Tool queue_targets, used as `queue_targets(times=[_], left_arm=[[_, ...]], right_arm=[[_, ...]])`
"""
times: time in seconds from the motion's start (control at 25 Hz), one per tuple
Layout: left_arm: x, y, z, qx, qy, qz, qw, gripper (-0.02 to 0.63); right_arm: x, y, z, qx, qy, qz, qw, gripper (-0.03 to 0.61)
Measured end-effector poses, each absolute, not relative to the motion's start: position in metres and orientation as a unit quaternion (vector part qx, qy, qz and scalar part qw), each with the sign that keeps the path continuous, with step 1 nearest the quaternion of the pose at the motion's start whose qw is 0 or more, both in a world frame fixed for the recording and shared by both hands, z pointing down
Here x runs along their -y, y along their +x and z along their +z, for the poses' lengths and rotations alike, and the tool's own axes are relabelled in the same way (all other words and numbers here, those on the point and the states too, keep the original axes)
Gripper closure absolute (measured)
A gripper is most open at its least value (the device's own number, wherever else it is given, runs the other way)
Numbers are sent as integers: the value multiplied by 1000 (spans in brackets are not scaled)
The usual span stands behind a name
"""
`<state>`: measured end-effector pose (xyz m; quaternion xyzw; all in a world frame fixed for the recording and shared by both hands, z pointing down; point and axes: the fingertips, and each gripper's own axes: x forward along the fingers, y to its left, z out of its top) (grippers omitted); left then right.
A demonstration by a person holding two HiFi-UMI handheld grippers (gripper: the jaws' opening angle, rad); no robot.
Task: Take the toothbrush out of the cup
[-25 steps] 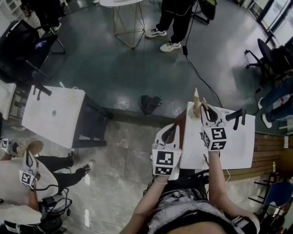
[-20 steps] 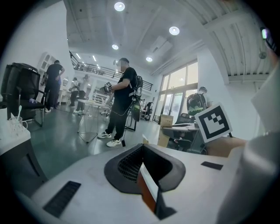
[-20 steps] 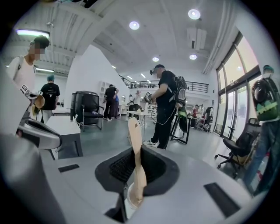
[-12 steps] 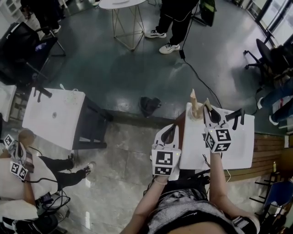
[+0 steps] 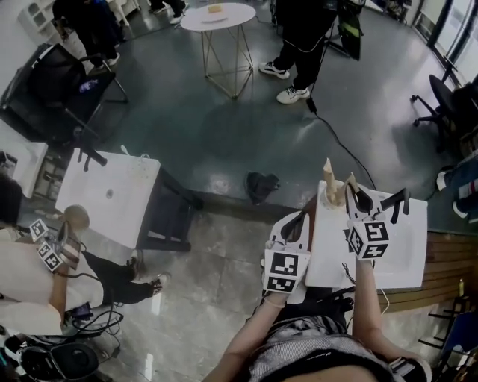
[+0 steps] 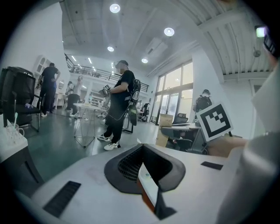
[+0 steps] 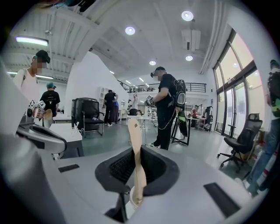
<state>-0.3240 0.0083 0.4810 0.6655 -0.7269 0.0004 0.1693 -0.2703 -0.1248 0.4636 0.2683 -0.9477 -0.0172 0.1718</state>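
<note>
Now, right claw (image 7: 138,151): I am seeing it clamped on the toothbrush (image 7: 134,140), with the dark pads pressing the pale handle from both sides.
Toothbrush position: it is standing nearly upright in that claw. Its handle is poking out past the tips and leaning a little left in the right gripper view.
Toothbrush location: it is hanging in the air over the far left corner of the white surface (image 5: 399,257), touching nothing but the claw.
Left claw (image 6: 141,148): its tips are meeting, so I am reading it as closed. A thin white strip with an orange-brown edge is showing in the slot behind the tips, and I cannot tell what it is.
Left claw position: it is hovering just off the left edge of the surface, beside the right one and a little nearer the person.
Background: a person in dark clothes (image 5: 302,37) is standing near a round table (image 5: 219,15). A second white surface (image 5: 108,194) is sitting to the left. A dark bundle (image 5: 261,186) is lying on the floor between the two surfaces.
</note>
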Motion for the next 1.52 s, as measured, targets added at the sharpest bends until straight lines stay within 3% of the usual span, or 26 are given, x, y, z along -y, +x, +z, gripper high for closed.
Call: queue_targets(times=[1.52], left_arm=[[-3,-307,479,741,652,11,162,609]], right_arm=[[112,-257,426,962,250,-8,114,497]])
